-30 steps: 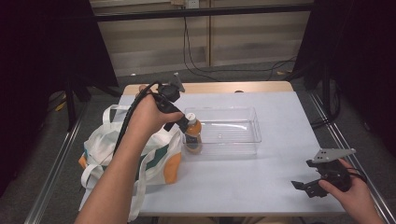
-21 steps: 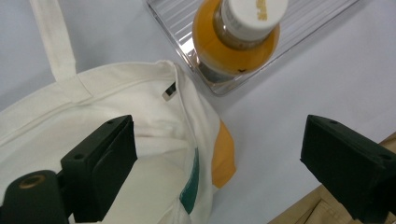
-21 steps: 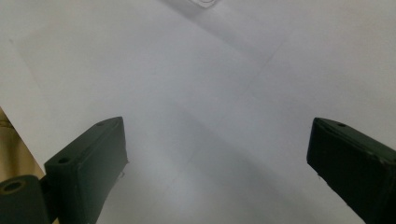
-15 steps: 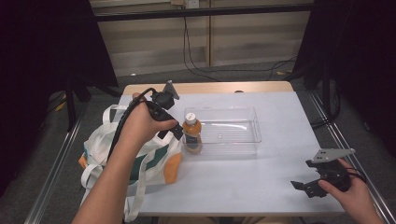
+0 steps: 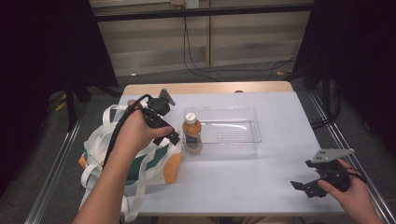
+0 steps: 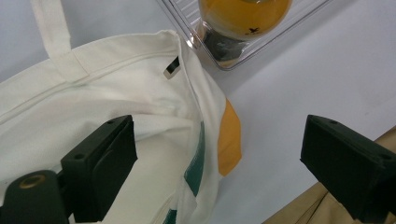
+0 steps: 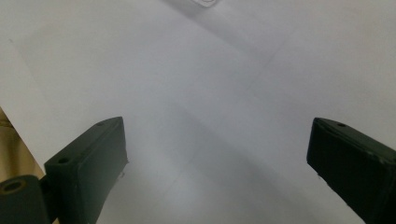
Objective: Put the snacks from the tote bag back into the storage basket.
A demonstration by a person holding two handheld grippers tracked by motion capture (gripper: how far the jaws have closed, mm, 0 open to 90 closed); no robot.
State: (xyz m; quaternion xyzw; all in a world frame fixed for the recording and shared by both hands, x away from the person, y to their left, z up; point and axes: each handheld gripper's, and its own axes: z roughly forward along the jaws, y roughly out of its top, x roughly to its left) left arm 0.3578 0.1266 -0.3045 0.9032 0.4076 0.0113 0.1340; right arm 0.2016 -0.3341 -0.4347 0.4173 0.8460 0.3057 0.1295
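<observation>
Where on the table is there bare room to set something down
Bare: the table in front of the tray across to the right gripper, and the tray's right part. Crowded: the left, with bag, bottle and left gripper.

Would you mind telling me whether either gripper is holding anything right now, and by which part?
Nothing is held. The left gripper hangs open above the tote bag, with the bottle standing free in the clear tray. The right gripper is open over bare table.

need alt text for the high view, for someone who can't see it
A person's left gripper hangs open above a white tote bag at the left of a pale table, beside an orange drink bottle standing in the left end of a clear plastic tray. The right gripper rests open near the table's front right corner.
</observation>
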